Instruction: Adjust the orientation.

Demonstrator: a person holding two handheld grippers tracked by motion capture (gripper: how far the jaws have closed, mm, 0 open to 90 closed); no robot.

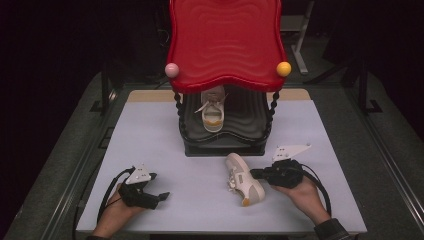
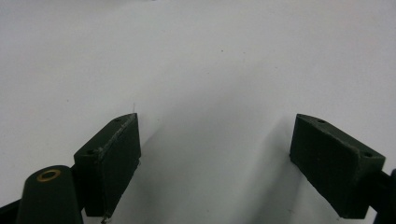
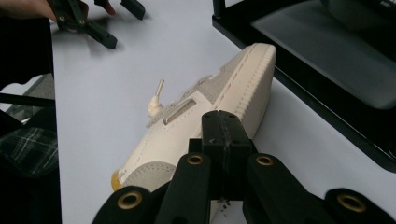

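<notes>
Right gripper (image 1: 256,174) was seen with jaws together beside, not clamped on, the shoe (image 1: 243,178) lying sideways on the table (image 1: 150,140); left gripper (image 1: 161,196) was held apart; shoe judged light, soft-sided, best gripped at the collar.

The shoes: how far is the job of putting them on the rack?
Apparently half done. One shoe already sits on the rack's lower shelf. The other shoe lies on its side on the table; the right hand-held gripper looks shut at its edge, though the grip is unclear. The left hand-held gripper is open. Lifting that shoe onto the rack remains.
</notes>
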